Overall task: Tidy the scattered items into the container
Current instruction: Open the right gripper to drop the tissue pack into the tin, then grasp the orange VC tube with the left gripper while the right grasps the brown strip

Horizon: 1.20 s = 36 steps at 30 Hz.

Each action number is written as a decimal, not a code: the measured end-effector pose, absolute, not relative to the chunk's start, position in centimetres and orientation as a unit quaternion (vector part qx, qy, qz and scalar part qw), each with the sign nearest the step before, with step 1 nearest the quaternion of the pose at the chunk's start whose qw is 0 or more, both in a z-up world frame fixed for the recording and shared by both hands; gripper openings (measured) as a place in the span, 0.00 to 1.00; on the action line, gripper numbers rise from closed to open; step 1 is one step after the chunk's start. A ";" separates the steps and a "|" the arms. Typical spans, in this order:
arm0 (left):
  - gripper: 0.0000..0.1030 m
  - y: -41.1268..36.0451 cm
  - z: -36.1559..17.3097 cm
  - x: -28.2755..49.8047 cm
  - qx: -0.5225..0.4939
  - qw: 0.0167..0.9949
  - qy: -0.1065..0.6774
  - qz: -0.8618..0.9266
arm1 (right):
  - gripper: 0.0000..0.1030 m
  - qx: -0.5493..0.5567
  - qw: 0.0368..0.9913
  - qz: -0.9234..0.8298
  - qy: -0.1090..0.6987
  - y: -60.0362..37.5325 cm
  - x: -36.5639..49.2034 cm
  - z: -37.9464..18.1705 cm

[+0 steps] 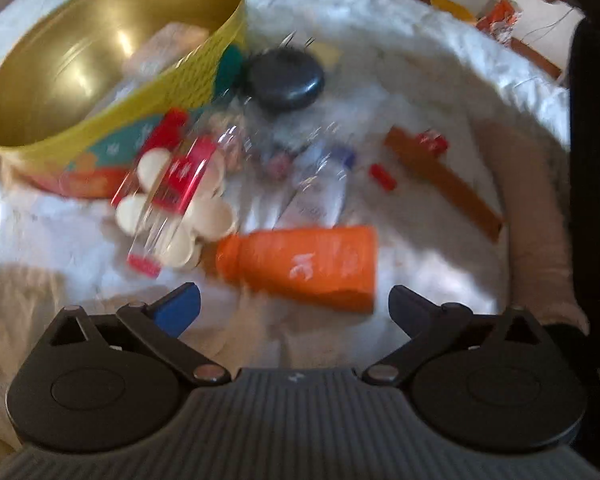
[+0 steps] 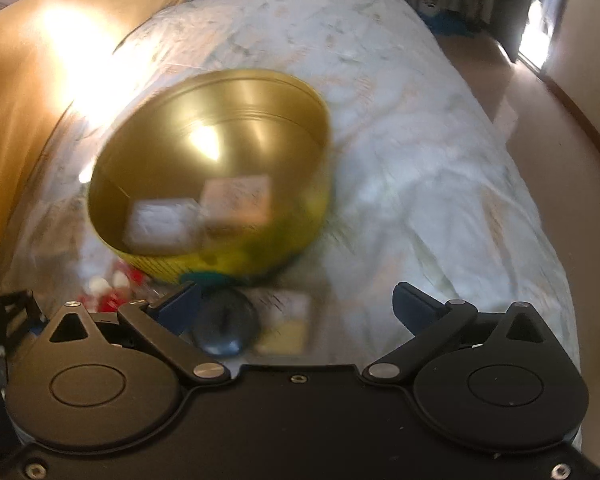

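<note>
A round yellow tin [image 1: 112, 40] with a gold inside stands on the bed at upper left; it also shows in the right wrist view [image 2: 220, 128] with two pale packets [image 2: 204, 208] in it. Scattered beside it lie an orange bottle [image 1: 304, 264], a clear bottle [image 1: 320, 188], a red-and-clear pack on white discs [image 1: 172, 192], a dark round hairbrush [image 1: 286, 78] and a brown strip [image 1: 444, 180]. My left gripper [image 1: 296, 308] is open just before the orange bottle. My right gripper [image 2: 296, 308] is open above the hairbrush [image 2: 226, 328] and a small pale card [image 2: 288, 320].
Everything lies on a white quilted bedcover [image 2: 440, 160]. An orange pillow [image 2: 28, 80] is at the left. The floor [image 2: 540, 128] runs along the bed's right side. A person's arm [image 1: 540, 216] reaches in at the right of the left wrist view.
</note>
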<state>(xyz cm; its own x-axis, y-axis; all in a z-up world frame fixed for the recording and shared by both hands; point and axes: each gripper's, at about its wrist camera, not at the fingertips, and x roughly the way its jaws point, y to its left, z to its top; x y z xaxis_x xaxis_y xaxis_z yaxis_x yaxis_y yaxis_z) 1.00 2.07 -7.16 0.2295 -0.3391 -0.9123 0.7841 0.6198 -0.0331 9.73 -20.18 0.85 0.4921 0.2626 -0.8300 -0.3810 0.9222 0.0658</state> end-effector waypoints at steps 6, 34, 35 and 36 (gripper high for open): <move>1.00 2.2 -6.8 2.0 0.183 0.757 0.484 -0.400 | 0.99 -0.027 0.858 0.160 0.488 -22.1 9.9 -0.3; 0.92 -2.2 -5.6 -1.0 0.230 0.751 0.468 -0.405 | 0.92 0.008 0.737 0.229 0.636 -20.1 5.9 -5.2; 0.92 -2.1 -5.2 -1.1 0.231 0.756 0.462 -0.401 | 0.86 0.014 0.726 0.233 0.647 -20.1 5.4 -5.5; 0.92 -1.9 -4.9 -1.2 0.232 0.761 0.458 -0.396 | 0.84 0.015 0.717 0.236 0.656 -20.0 5.0 -5.8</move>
